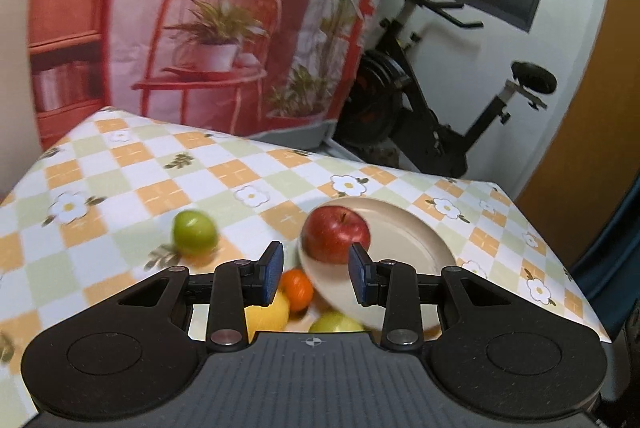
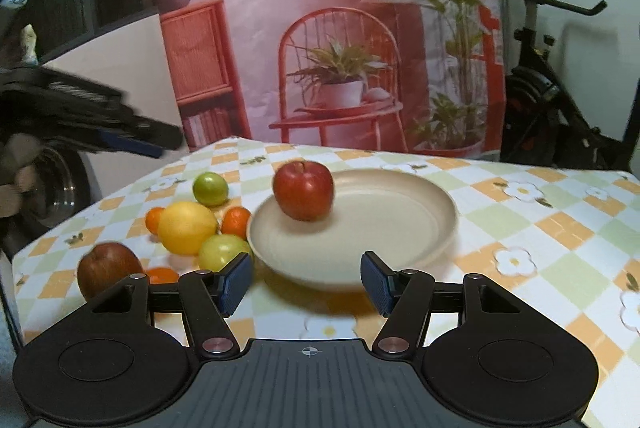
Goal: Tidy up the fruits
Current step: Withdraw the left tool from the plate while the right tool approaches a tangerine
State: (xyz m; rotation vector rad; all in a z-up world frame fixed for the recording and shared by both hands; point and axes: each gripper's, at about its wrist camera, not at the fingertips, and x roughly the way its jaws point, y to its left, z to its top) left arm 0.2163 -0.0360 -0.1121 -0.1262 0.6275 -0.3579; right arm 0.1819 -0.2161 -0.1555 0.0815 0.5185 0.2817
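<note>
Beige and shallow, the plate [image 2: 400, 240] is sitting on the checked tablecloth [image 2: 540, 228] with one red apple [image 2: 303, 190] resting inside near its left rim. Left of it, a lemon [image 2: 186, 227], two green fruits [image 2: 210, 189] [image 2: 222, 251], small oranges [image 2: 236, 222] and a second apple [image 2: 108, 268] are lying clustered on the cloth. The right gripper [image 2: 306, 282] is hovering before the plate, jaws apart and holding nothing. The left gripper [image 1: 316, 274] is likewise hanging empty above the fruit, its pads [image 1: 273, 274] set narrowly apart.
</note>
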